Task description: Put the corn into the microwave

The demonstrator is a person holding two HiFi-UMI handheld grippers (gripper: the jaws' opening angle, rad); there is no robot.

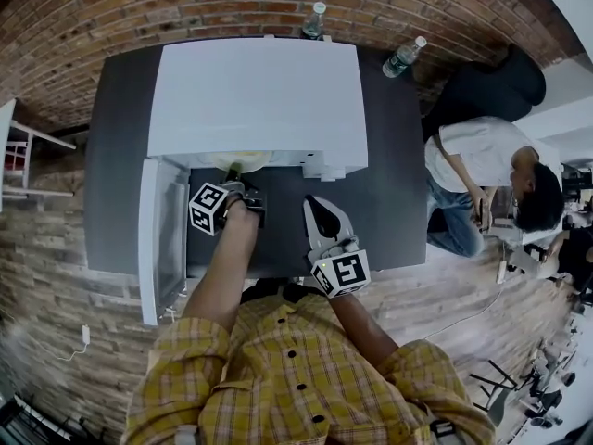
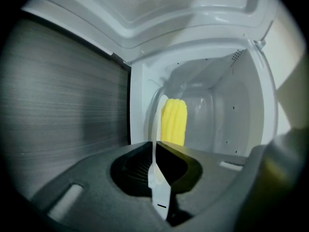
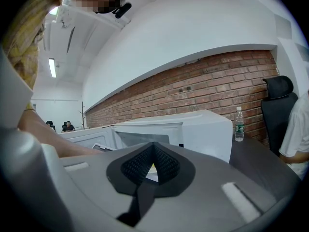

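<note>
2 jaws of the left gripper [image 2: 155,146] clamp the rim of the white plate [image 2: 157,122] (seen edge-on); the corn [image 2: 174,121] lies on it in the mouth of the open microwave [image 1: 258,95]. The right gripper [image 3: 153,146] is closed, empty.

Black table [image 1: 389,211], pushed against a red brick wall [image 1: 111,7]. Two clear water bottles at the table's far edge by the wall: one near the middle [image 1: 314,21], one toward the right corner [image 1: 404,57]. Both upright, well apart.

Right of the table: a seated person [image 1: 482,170] in a white shirt and jeans, bent forward. Black office chair [image 1: 491,86] just behind them, near the wall.

Pale wood floor [image 1: 56,276]. White chair [image 1: 18,156], partly cut off, at the left edge. White plug [image 1: 84,334] with a thin cable on the floor, lower left.

Right gripper view: a ceiling strip light [image 3: 52,67], lit.
</note>
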